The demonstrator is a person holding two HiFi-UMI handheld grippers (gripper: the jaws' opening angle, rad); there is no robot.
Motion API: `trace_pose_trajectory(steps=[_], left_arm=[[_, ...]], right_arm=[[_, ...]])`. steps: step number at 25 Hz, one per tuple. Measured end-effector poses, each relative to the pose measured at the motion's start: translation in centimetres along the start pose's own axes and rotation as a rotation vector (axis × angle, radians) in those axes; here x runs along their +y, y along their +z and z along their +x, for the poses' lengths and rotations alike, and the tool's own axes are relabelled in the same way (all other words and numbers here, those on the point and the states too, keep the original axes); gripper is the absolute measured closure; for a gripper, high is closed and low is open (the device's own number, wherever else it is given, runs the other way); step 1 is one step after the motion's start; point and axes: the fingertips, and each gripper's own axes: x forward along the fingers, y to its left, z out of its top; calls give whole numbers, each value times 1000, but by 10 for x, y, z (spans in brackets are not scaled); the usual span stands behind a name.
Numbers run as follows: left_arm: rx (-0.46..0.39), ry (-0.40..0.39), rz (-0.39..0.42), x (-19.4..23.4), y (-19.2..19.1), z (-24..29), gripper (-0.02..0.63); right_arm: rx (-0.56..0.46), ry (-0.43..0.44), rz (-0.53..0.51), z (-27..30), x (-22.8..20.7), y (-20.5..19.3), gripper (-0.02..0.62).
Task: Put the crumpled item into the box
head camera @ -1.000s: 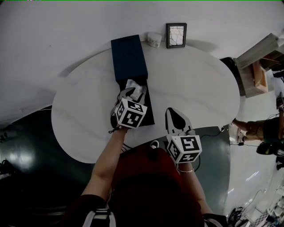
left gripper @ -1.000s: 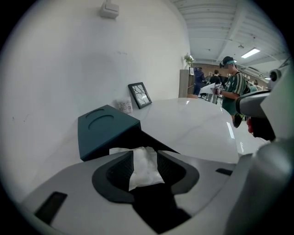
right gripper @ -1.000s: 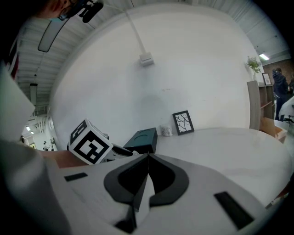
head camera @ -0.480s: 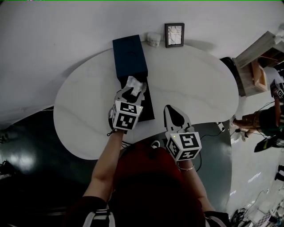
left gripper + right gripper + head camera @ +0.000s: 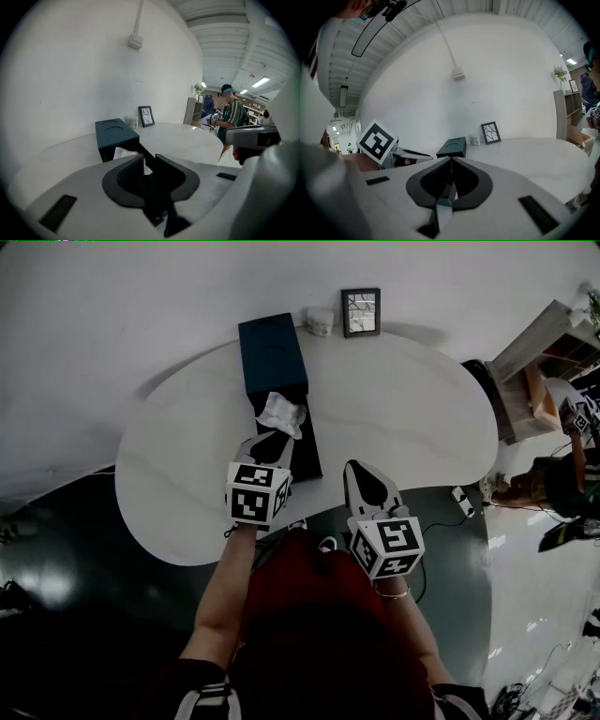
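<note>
The crumpled white paper (image 5: 281, 414) lies in the open dark tray of the dark blue box (image 5: 272, 357), free of both grippers. In the left gripper view the paper (image 5: 123, 153) shows just past the left jaw, in front of the box (image 5: 115, 136). My left gripper (image 5: 272, 441) hangs just short of the paper, over the tray's near end. Its jaws have just been closing; a narrow gap stays between them with nothing in it (image 5: 149, 161). My right gripper (image 5: 356, 470) hovers over the table's near edge, jaws together and empty (image 5: 451, 161).
The box stands on a white oval table (image 5: 412, 409). At its far edge, against the wall, are a small framed picture (image 5: 361, 312) and a small white cup (image 5: 321, 322). A wooden shelf (image 5: 539, 381) and a person (image 5: 553, 484) are at the right.
My left gripper has drawn back toward me and risen, leaving the paper in the box tray; its jaws are narrower. My right gripper has shifted back slightly.
</note>
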Motion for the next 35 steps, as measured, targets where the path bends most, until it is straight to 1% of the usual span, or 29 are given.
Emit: trace_pose_trajectory(steps=[4,10,15,23,28,35], left_arm=[[-42,-7,-63,-6,-3,-16,532],[-85,6,-97,-14,-5,-39,552],[-133,5,-105,-24,-2,-57,575],[-206,-13,-109,-34,5,-78,581],[-231,-28,-109,-31,9,-87,581],[-243,-54,-97,-21,8,-102,581]], right_arm=[[-18,6,-6,-11,5,1,580],[-44,17,0,-28,10,5,580],[-44,19,0,-40,11,5,580],[-64,-2,-4,-44,12,7,581],[-73,-11,-2,-43,19,9,581],[-81,-34,-10,-40,39,13,581]])
